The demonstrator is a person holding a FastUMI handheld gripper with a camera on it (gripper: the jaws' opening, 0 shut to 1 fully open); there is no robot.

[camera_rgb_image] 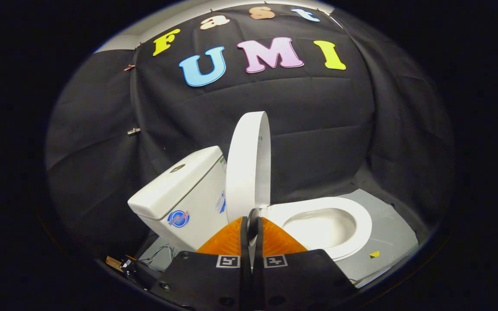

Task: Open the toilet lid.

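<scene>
Toilet lid (248,166) upright, edge-on, raised beside tank (184,194). Seat (361,224) down, bowl (320,226) exposed. Tongs (252,224) narrow, orange fingers (227,242) nearly together, tips at lid's lower edge w/ hinge; real pinch on lid: can't tell. Grey floor mat (391,242) under toilet.

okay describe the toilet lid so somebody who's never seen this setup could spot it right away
Start at the white toilet standing on a grey floor panel before the black cloth wall. Between its boxy tank and the oval seat around the open bowl rises the toilet lid, just beyond the gripper, whose orange fingers are closed together. It alone is a thin white disc standing upright, seen nearly edge-on.
</scene>
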